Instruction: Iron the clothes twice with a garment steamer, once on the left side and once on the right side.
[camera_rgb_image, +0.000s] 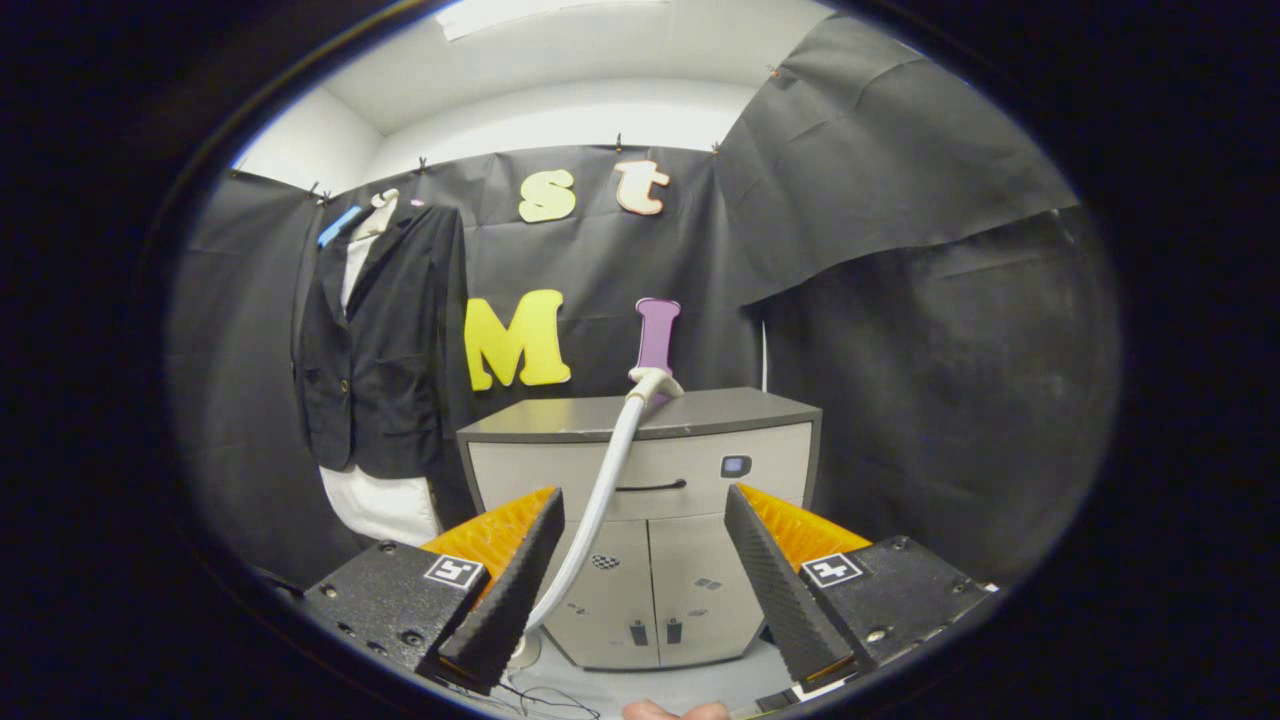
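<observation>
The gripper (642, 575) has its two fingers (505, 590) spread wide apart with nothing between them but open space, and they touch nothing. Beyond the fingers, in the middle of the scene, stands a grey cabinet (650, 520) with a drawer at the top and two doors below it. A white hose (600, 500) rises from the floor near the left finger, curves up in front of the cabinet and ends at the garment steamer's head (655, 345), which stands upright above the far edge of the cabinet top; whether it rests on the top or on a holder behind it cannot be told. The handle part of the head is purple, and the collar where the hose joins it is white. Far to the left of the cabinet, a dark jacket (385, 350) hangs against the booth's black wall over a white shirt (380, 505), whose hem shows below the jacket and whose collar shows at the neck. Between the fingers at the very near edge, a bit of a person's hand (675, 710) shows.
</observation>
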